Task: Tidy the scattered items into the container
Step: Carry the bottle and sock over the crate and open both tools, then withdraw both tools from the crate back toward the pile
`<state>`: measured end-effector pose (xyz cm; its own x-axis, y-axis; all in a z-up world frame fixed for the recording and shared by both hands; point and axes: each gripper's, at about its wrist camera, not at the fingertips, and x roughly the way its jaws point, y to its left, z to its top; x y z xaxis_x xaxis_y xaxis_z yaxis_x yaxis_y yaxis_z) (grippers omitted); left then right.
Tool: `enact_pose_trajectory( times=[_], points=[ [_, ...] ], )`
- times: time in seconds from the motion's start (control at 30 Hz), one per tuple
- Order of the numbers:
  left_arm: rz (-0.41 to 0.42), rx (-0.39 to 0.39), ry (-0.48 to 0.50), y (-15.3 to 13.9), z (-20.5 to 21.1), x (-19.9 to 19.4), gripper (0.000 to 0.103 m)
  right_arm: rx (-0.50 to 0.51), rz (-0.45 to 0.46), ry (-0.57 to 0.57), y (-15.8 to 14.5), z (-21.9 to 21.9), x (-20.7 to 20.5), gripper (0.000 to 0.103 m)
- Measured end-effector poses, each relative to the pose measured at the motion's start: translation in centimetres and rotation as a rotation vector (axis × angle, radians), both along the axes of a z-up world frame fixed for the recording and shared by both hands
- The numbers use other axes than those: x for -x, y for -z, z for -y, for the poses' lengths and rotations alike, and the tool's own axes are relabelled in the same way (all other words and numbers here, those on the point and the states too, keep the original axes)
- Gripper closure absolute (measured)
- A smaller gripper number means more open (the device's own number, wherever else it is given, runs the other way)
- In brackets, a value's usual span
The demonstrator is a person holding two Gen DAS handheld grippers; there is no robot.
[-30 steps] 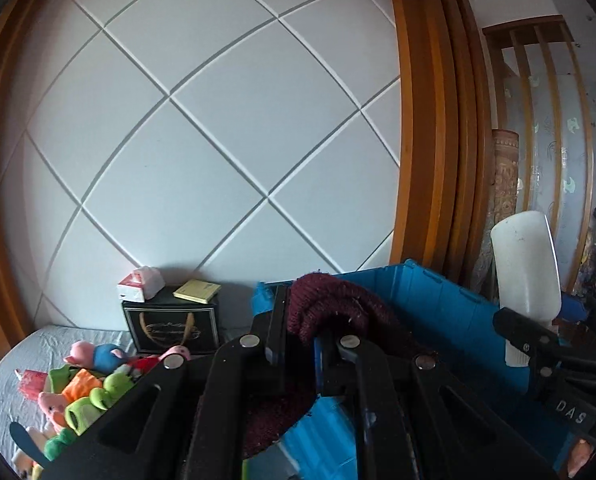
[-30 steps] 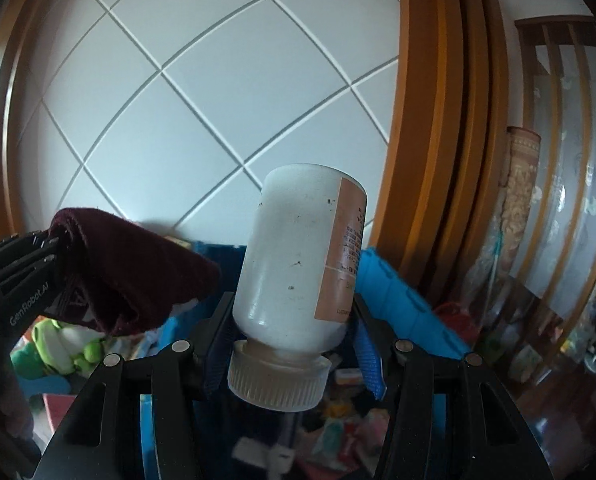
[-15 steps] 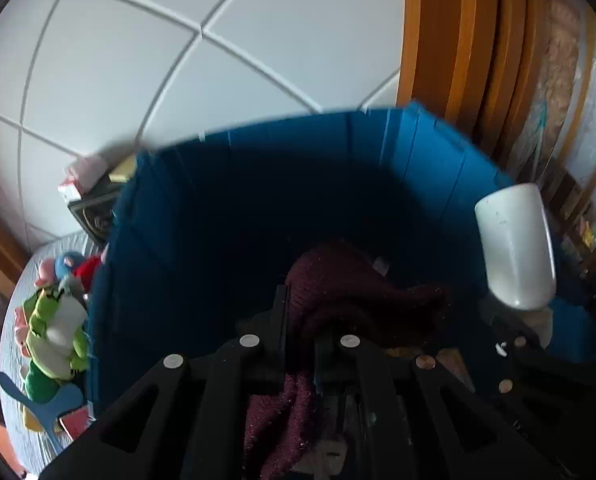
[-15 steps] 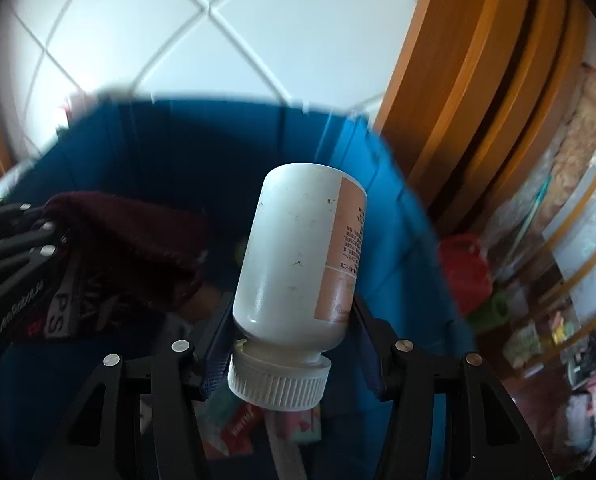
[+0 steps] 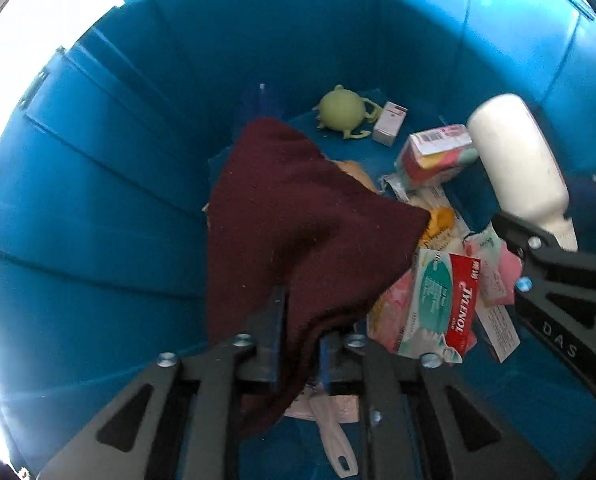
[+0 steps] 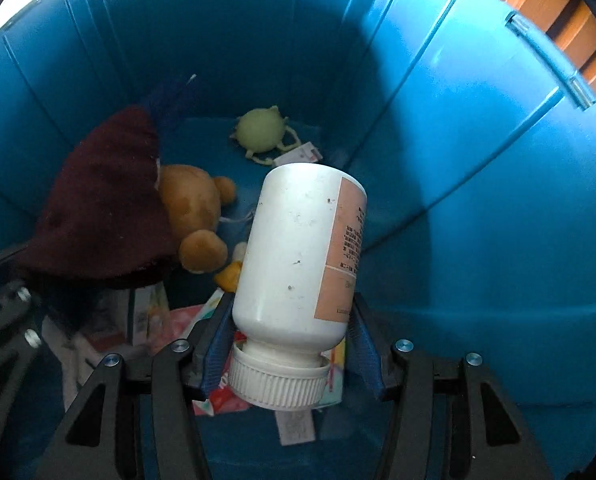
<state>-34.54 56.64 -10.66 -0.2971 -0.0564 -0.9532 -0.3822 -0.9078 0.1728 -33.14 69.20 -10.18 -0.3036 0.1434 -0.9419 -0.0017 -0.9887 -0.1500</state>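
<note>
The left gripper (image 5: 298, 344) has its two fingers pinched on a dark red cloth (image 5: 298, 224), which stands up from the blue pads and drapes forward over the inside of the blue bin (image 5: 97, 200). The right gripper (image 6: 293, 344) is clamped on the neck of a white bottle (image 6: 298, 256), cap toward the camera and base pointing down into the bin; a pale orange label runs along its right side. In the left wrist view the same bottle (image 5: 518, 164) shows at the right, held above the bin floor. Both held things are inside the bin walls but off the bottom. Below them lies a loose heap: a red and white Tylenol box (image 5: 446, 304), a pink box (image 5: 438, 152), a small white carton (image 5: 390, 124) just beside a green rubber toy (image 5: 344, 112) near the far wall, and a brown teddy bear (image 6: 195, 216) partly hidden under the cloth. A white handle (image 5: 334, 436) lies on the floor of the bin under the left gripper.
</note>
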Motion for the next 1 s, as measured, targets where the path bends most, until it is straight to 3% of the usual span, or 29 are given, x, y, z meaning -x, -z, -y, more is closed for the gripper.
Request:
enact_pose_trajectory(
  times=[0.03, 0.1, 0.37, 0.5, 1.0],
  points=[
    [0.007, -0.004, 0.001, 0.1, 0.0, -0.1, 0.048, 0.003, -0.001, 0.003, -0.1, -0.1, 0.0, 0.049],
    [0.012, -0.019, 0.003, 0.0, 0.0, -0.1, 0.036, 0.0, -0.001, 0.01, -0.3, -0.3, 0.3, 0.049],
    [0.015, -0.036, 0.018, -0.8, -0.1, 0.1, 0.036, -0.002, -0.015, 0.021, -0.7, -0.1, -0.1, 0.048],
    [0.012, -0.031, 0.024, -0.7, -0.1, 0.0, 0.036, 0.007, -0.034, 0.019, -1.2, -0.1, -0.3, 0.034],
    [0.006, -0.014, 0.022, -0.6, -0.3, -0.1, 0.036, 0.041, -0.075, 0.001, -2.8, -0.2, 0.5, 0.018]
  ],
)
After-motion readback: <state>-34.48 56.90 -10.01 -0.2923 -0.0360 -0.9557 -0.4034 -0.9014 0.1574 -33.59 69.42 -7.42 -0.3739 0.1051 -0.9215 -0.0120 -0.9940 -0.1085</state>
